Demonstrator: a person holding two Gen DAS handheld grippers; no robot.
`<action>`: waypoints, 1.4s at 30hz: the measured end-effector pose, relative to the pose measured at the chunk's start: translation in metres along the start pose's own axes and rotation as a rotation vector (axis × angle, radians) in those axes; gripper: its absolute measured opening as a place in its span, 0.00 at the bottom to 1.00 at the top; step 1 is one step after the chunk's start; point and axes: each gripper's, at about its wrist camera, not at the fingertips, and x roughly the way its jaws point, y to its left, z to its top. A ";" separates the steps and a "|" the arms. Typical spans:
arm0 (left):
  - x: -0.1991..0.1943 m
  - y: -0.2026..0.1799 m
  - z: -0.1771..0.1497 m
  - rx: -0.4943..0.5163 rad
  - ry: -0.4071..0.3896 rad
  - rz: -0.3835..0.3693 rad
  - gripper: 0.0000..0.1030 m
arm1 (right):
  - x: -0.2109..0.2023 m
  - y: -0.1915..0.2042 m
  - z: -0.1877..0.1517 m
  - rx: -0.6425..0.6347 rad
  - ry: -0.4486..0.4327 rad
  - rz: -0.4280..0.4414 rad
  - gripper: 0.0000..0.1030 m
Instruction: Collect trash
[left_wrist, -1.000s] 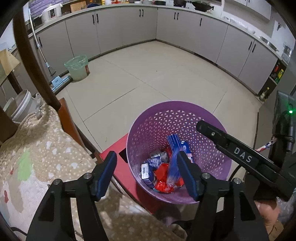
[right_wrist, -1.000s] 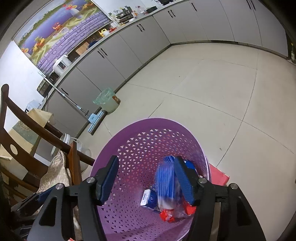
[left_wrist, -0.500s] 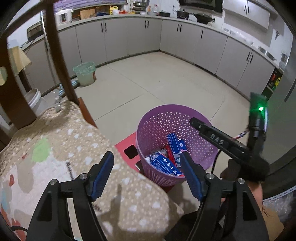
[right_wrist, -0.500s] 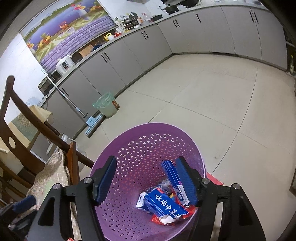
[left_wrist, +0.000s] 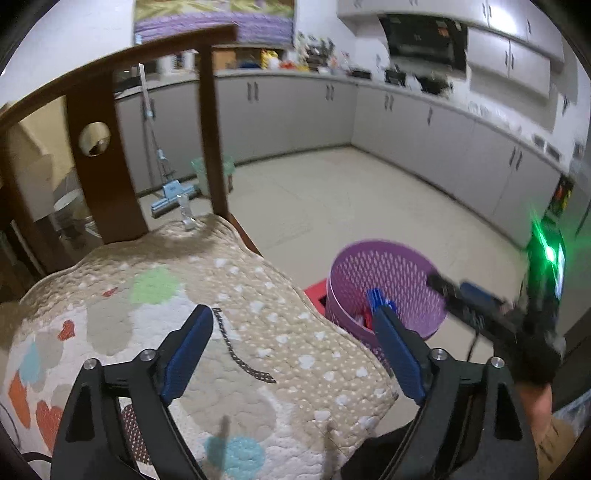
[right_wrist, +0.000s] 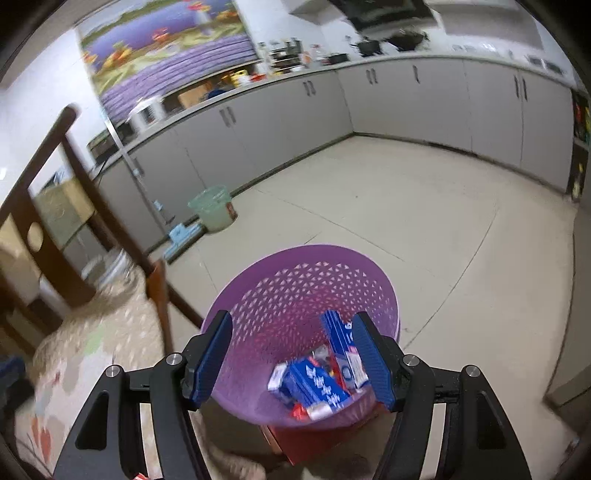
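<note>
Trash lies in my purple basket: blue cartons, one flat, one leaning on end against the far wall. My right claw hangs released above it, holding nothing; my left claw, empty, is opening over the quilted chair cushion.

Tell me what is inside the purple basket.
The purple basket holds blue cartons, one standing against the wall, with small red and white wrappers at the bottom. Whatever lies beneath the cartons is covered and cannot be seen.
</note>
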 end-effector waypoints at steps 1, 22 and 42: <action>-0.003 0.003 0.000 -0.010 -0.005 -0.007 0.87 | -0.009 0.005 -0.003 -0.022 0.010 0.000 0.70; -0.135 0.002 -0.044 0.038 -0.226 -0.011 0.97 | -0.144 0.034 -0.061 -0.086 0.079 -0.134 0.75; -0.114 -0.006 -0.043 0.064 -0.137 0.023 1.00 | -0.139 0.037 -0.067 -0.057 0.109 -0.110 0.79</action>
